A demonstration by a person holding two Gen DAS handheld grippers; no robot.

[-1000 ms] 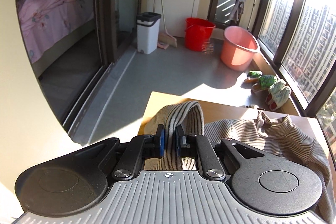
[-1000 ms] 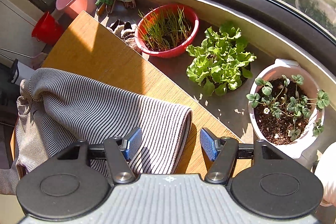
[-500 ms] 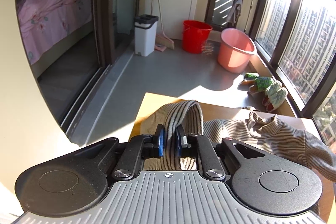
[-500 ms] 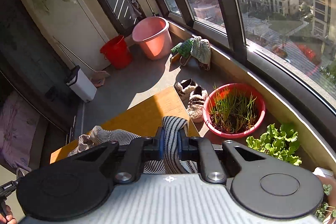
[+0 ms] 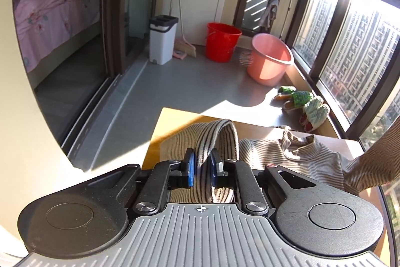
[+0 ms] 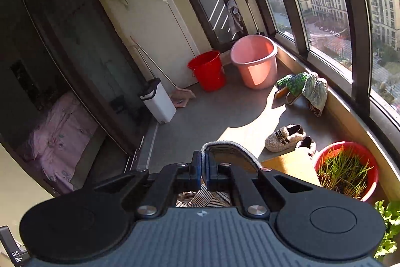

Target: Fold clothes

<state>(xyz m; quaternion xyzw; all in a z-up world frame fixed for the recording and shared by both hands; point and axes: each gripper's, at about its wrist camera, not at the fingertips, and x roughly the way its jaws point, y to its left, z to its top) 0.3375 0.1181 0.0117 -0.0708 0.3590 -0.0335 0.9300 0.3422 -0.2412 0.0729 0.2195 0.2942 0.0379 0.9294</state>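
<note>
Shirt: soft ribbed knit striped shirt [image 5: 295, 152], beige with thin dark lines and a stand-up collar, rumpled on the table and lifted at two folds.
Left tongs: the left tongs [image 5: 201, 168] are clamped on a rounded loop of the fabric between blue pads.
Right tongs: the right tongs [image 6: 205, 170] pinch an arched fold, closed tight.
Table: smooth wooden table [image 5: 170, 121], sunlit at its corner.
Floor: grey floor [image 5: 190, 84]; round pink plastic tub [image 5: 270, 59].

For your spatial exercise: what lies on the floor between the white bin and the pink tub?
A red bucket and a broom lie between the bin and tub, in both views.
</note>
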